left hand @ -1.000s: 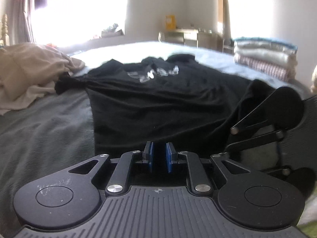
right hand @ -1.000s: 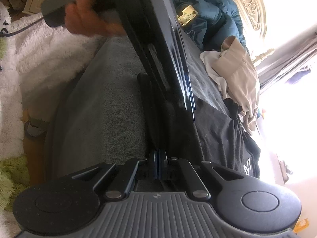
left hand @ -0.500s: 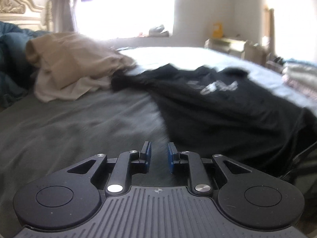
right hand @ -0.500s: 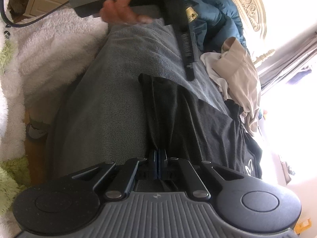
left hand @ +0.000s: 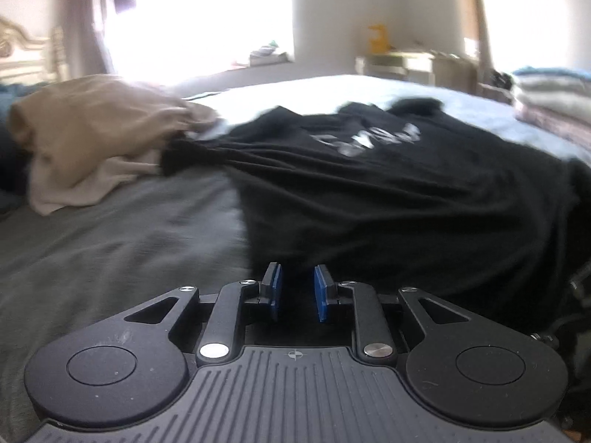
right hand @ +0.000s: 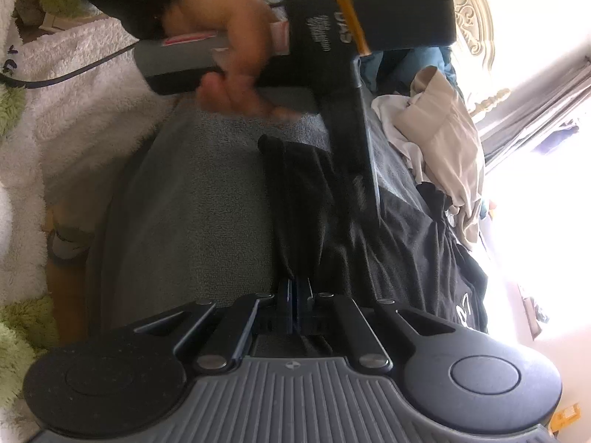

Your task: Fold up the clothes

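Note:
A black T-shirt (left hand: 388,199) with a pale print lies spread on the grey bed cover (left hand: 110,254). My left gripper (left hand: 295,291) hovers low at the shirt's near left edge, open, with nothing between its blue pads (left hand: 275,288). In the right wrist view my right gripper (right hand: 294,306) is shut on a bunched fold of the black T-shirt (right hand: 306,206) at its near edge. Above it a person's hand (right hand: 236,62) holds the left gripper (right hand: 375,210), whose fingers point down over the shirt's far corner.
A heap of beige clothes (left hand: 99,136) lies at the shirt's left sleeve, with blue bedding (right hand: 406,62) and a headboard behind. Folded laundry (left hand: 554,99) is stacked at the right. A white fluffy rug (right hand: 74,118) covers the floor beside the bed.
The left view swung left toward the beige heap, then back right to the shirt's edge, its jaws a little wider. The right gripper kept still, gripping the shirt.

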Action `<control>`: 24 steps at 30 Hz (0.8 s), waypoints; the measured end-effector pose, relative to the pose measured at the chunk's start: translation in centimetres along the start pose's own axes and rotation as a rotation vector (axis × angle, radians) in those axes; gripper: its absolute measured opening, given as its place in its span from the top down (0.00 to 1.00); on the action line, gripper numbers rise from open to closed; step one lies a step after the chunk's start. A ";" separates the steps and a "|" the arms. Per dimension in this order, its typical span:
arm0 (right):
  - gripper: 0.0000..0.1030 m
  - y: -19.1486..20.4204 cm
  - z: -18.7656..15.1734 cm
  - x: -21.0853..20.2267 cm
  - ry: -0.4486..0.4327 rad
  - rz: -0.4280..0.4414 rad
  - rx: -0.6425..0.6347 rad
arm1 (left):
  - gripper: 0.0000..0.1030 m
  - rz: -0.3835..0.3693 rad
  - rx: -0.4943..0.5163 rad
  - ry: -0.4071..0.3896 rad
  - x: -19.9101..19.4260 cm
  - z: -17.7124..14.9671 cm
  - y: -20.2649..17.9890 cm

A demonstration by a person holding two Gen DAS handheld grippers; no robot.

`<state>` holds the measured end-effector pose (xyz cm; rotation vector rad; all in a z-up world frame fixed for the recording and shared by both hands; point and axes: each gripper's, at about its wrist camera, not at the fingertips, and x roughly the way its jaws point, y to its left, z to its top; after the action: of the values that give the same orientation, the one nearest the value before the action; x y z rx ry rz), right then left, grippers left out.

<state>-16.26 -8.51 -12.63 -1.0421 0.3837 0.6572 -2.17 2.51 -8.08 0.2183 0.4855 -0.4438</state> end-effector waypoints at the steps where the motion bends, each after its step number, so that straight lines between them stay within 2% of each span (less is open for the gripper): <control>1: 0.97 0.0 0.0 0.0 0.000 0.001 -0.001 | 0.80 0.014 -0.006 -0.010 -0.5 0.0 0.3; 5: 0.97 0.0 0.1 0.0 -0.001 0.001 -0.003 | 0.79 0.029 0.000 -0.044 -2.8 -0.2 0.5; 19: 0.97 0.1 0.2 0.3 0.011 -0.012 -0.009 | 0.77 -0.115 -0.002 -0.045 -6.6 -2.0 -1.7; 24: 0.96 0.4 0.4 0.5 0.014 -0.016 -0.009 | 0.77 -0.131 -0.004 -0.033 -6.9 -2.6 -2.2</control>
<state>-16.13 -7.84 -12.95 -1.0576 0.3843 0.6386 -9.66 3.85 -7.17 0.1756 0.4704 -0.5729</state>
